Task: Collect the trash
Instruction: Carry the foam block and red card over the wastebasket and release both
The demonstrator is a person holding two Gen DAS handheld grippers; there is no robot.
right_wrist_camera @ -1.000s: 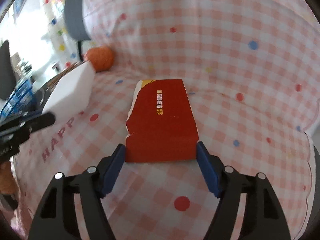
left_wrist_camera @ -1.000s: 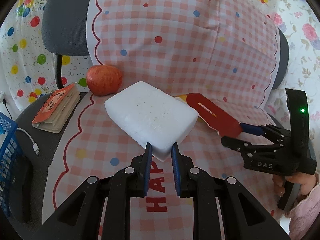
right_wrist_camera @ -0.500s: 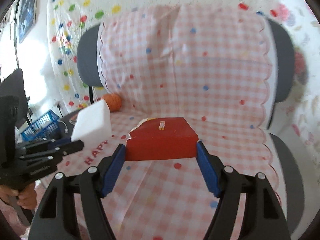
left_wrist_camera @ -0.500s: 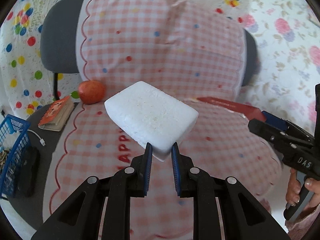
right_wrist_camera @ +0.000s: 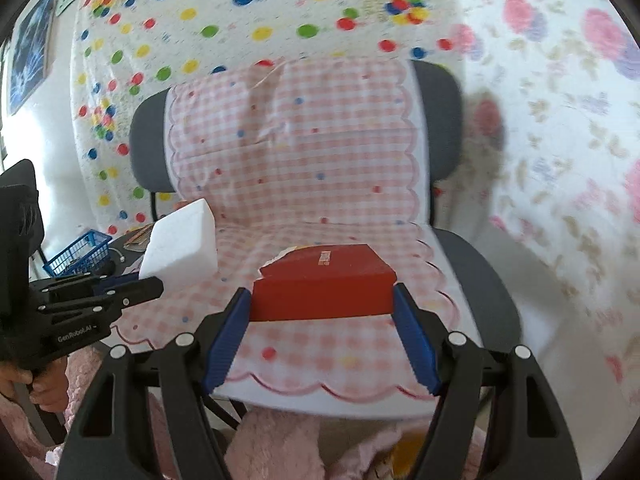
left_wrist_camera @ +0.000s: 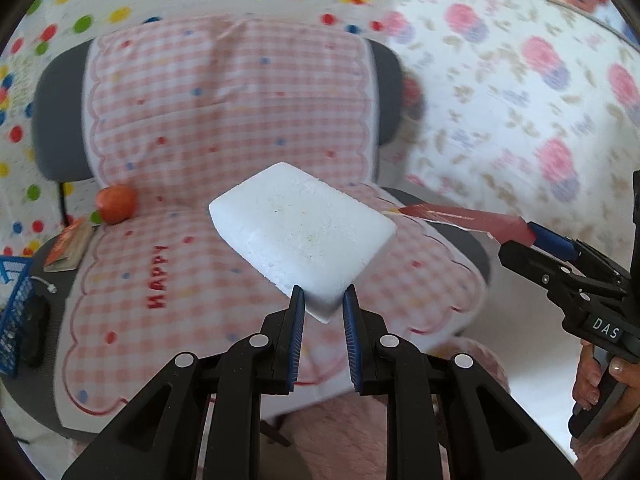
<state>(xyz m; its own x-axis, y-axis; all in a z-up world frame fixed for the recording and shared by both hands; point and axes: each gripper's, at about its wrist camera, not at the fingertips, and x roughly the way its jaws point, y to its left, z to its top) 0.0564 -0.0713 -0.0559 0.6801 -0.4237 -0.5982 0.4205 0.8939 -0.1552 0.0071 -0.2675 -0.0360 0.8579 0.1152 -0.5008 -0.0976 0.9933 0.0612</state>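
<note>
My left gripper (left_wrist_camera: 323, 304) is shut on a corner of a white foam block (left_wrist_camera: 302, 232) and holds it in the air in front of the chair. The block also shows at the left of the right wrist view (right_wrist_camera: 180, 242). My right gripper (right_wrist_camera: 320, 316) is shut on a torn red cardboard box (right_wrist_camera: 322, 284), also lifted clear of the seat. In the left wrist view the right gripper (left_wrist_camera: 560, 256) holds the red box (left_wrist_camera: 460, 218) at the right.
A grey chair (left_wrist_camera: 60, 148) carries a pink checked cover (left_wrist_camera: 224, 120). An apple (left_wrist_camera: 115, 209) and a small orange booklet (left_wrist_camera: 68, 248) lie at the seat's left. A blue basket (left_wrist_camera: 12, 320) and a cable stand farther left. Patterned sheets hang behind.
Both grippers have lifted their items off the seat and drawn back from the chair. The foam block and the red box now hang in the air.
</note>
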